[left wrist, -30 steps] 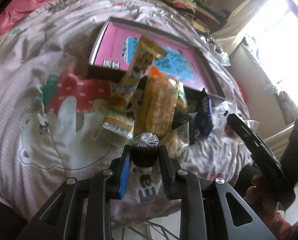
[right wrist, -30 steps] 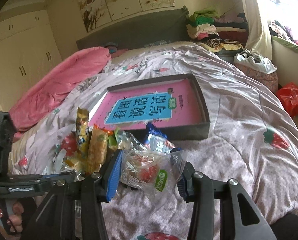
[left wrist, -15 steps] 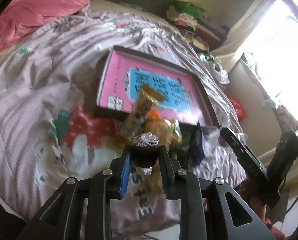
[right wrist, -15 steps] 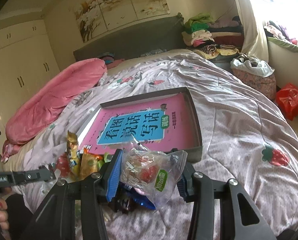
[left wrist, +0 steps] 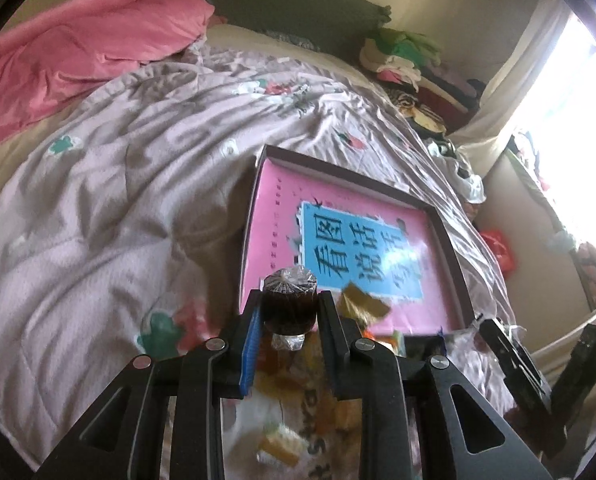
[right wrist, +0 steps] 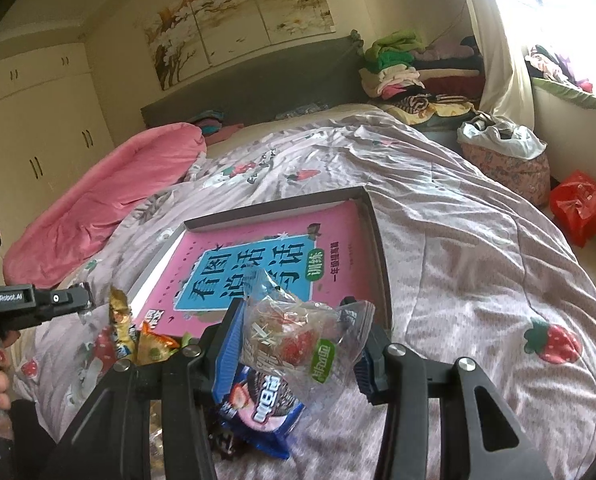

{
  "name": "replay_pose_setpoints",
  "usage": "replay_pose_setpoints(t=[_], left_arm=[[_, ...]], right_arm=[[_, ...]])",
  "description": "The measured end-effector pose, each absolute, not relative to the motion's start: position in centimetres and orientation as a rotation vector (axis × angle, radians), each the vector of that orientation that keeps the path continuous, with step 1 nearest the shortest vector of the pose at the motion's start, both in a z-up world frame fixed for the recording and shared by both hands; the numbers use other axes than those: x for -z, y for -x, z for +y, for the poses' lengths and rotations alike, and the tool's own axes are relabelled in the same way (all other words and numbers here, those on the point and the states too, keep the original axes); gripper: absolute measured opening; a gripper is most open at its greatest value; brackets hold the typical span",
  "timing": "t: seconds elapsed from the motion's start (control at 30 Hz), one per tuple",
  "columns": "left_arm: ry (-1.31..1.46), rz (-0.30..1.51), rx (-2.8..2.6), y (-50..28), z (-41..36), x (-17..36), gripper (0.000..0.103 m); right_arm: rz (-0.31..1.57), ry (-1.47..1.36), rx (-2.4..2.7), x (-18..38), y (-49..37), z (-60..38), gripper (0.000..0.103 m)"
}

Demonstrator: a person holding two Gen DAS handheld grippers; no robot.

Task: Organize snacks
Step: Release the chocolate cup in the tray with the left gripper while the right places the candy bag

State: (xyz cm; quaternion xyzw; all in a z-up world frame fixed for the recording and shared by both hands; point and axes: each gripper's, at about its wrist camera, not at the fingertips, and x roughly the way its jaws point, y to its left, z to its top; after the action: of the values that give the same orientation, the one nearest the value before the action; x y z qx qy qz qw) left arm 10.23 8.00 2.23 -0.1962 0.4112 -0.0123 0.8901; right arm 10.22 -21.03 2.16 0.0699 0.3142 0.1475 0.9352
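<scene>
Currently, the left gripper (left wrist: 289,312) has its fingers closed on a small dark-brown jelly cup with a crinkled clear film lid (left wrist: 289,300); the cup sits upright between the finger pads, raised above the bed. The right gripper (right wrist: 298,344) has its fingers clamped on a clear plastic snack bag with a green label and red-and-white contents (right wrist: 298,340), held just short of the near edge of the shallow grey cardboard box (right wrist: 381,264).

Below the clear bag, on the lilac strawberry-print quilt (right wrist: 477,280), lies a blue cookie packet with a pink panel (right wrist: 258,400). To the left of it, near the box's near-left corner, stand an orange snack packet (right wrist: 150,346) and a gold-topped wafer packet (right wrist: 120,316). These loose snacks form a heap on the quilt in front of the box.

The box rests on the quilt beyond the heap. Inside it lies a pink book with a blue title panel (right wrist: 258,272), flat on the box floor.

Beyond the box, a rolled pink blanket (right wrist: 110,200) lies at the far left of the bed.
</scene>
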Motion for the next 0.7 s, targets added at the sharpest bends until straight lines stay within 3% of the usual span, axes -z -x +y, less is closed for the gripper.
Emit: replay_pose_setpoints(t=[0.7], left_arm=[[0.339, 0.908, 0.019, -15.9, 6.3, 0.4, 0.027]], right_arm=[[0.65, -0.078, -0.287, -0.2, -15.3, -20.4, 0.048]])
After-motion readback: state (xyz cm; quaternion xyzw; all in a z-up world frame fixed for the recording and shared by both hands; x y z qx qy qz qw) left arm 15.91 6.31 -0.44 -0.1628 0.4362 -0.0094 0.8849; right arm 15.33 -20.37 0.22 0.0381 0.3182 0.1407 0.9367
